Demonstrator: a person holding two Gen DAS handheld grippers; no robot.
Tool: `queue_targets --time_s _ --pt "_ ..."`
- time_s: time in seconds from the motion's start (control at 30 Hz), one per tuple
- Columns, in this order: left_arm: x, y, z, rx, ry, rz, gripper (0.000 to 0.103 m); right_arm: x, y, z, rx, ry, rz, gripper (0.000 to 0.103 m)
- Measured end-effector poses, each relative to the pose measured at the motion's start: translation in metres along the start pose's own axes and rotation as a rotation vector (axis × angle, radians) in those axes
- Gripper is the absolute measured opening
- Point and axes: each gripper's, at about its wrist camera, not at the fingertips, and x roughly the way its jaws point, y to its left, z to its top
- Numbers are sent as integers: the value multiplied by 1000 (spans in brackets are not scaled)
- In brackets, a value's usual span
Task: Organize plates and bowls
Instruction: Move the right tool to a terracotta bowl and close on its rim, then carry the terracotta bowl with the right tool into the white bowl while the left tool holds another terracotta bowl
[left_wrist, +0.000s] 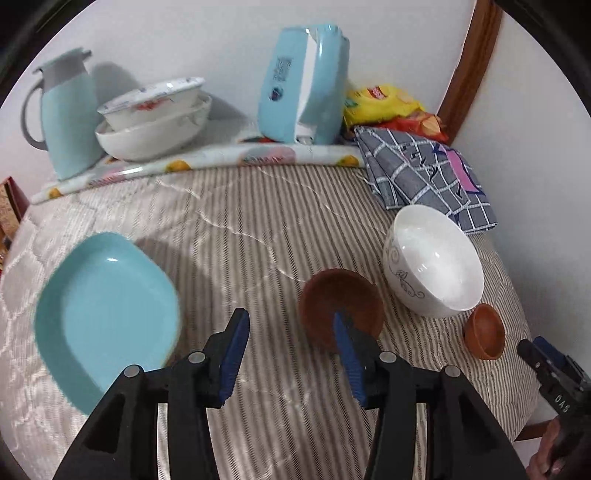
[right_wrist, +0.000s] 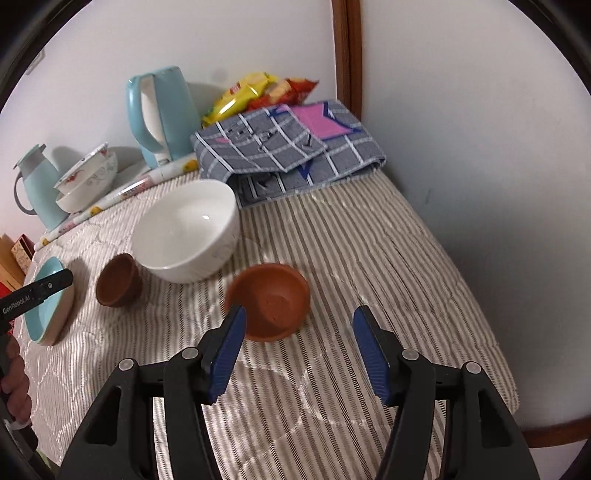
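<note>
On the striped table lie a light blue square plate (left_wrist: 107, 314), a brown clay bowl (left_wrist: 340, 302), a large white bowl (left_wrist: 432, 262) and a small clay bowl (left_wrist: 484, 330). My left gripper (left_wrist: 290, 332) is open and empty, between the blue plate and the brown bowl. My right gripper (right_wrist: 297, 328) is open and empty, just in front of the small clay bowl (right_wrist: 267, 301). The right wrist view also shows the white bowl (right_wrist: 188, 230), the other clay bowl (right_wrist: 118, 280) and the blue plate (right_wrist: 48, 310).
Two stacked white bowls (left_wrist: 153, 118), a blue thermos jug (left_wrist: 66, 110) and a blue kettle (left_wrist: 303, 85) stand along the back wall. A folded checked cloth (left_wrist: 424, 173) and snack packets (left_wrist: 384, 103) fill the back right corner. The table edge (right_wrist: 498, 369) is near on the right.
</note>
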Motion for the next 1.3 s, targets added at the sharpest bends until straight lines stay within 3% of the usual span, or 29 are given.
queue_targets --time_s 0.3,0.5,0.67,0.73,1.0,1.3 --pt "38 -10 4 6 53 -12 46 33 -10 3 19 46 19 58" --pt "52 -14 7 7 71 -18 45 51 -14 7 34 81 39 43" --pt "60 -13 8 6 87 -12 37 57 -14 8 38 95 59 32" --pt "62 -11 8 1 93 -14 30 59 -12 9 35 97 65 32" --pt "68 -10 10 3 101 -28 18 68 -3 12 24 116 74 22" --pt "70 -11 13 13 92 -44 14 68 -4 11 38 101 68 13"
